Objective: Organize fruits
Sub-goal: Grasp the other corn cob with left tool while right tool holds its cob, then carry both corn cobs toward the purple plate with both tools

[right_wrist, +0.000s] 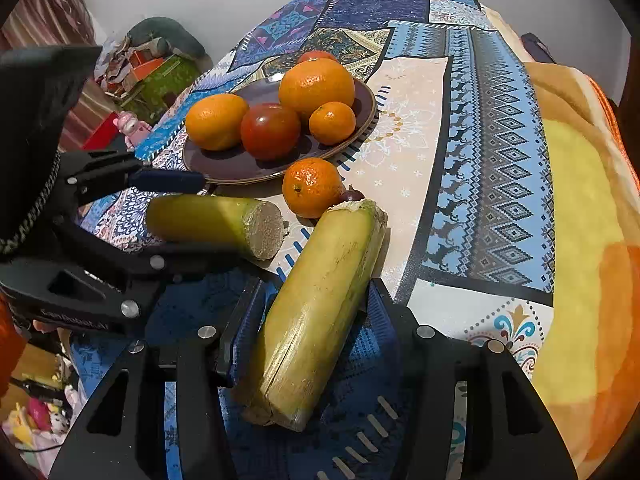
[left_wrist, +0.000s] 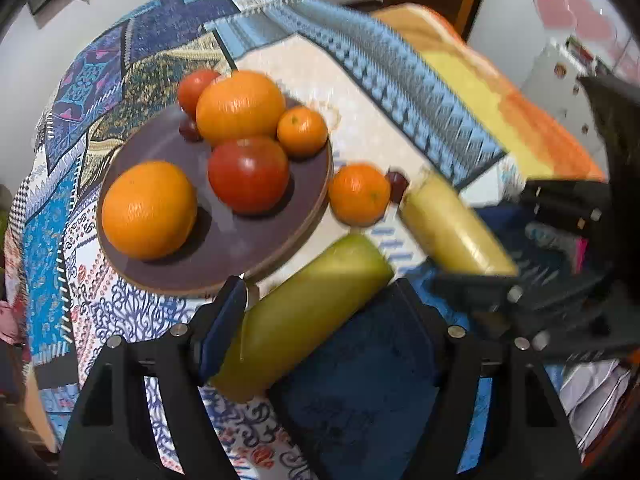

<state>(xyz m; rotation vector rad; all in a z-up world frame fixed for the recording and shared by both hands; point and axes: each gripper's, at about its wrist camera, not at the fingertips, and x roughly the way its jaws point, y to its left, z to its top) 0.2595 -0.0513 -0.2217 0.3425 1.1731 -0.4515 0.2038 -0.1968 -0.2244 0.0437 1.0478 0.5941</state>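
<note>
My left gripper (left_wrist: 320, 312) is shut on a yellow-green sugarcane piece (left_wrist: 304, 312), held just in front of the brown plate (left_wrist: 168, 148). In the right wrist view this piece (right_wrist: 212, 220) sits between the left gripper's fingers. My right gripper (right_wrist: 316, 308) is shut on a second sugarcane piece (right_wrist: 316, 312), which also shows in the left wrist view (left_wrist: 452, 228). The plate (right_wrist: 236, 164) carries two oranges, a red tomato (left_wrist: 248, 174), a mandarin and small dark fruits. A loose mandarin (left_wrist: 359, 194) and a small dark fruit (left_wrist: 397, 185) lie on the cloth beside the plate.
The table wears a patterned blue patchwork cloth (right_wrist: 480, 120). An orange and yellow blanket (right_wrist: 580, 240) lies along its right side. Clutter and toys sit on the floor at the left of the right wrist view.
</note>
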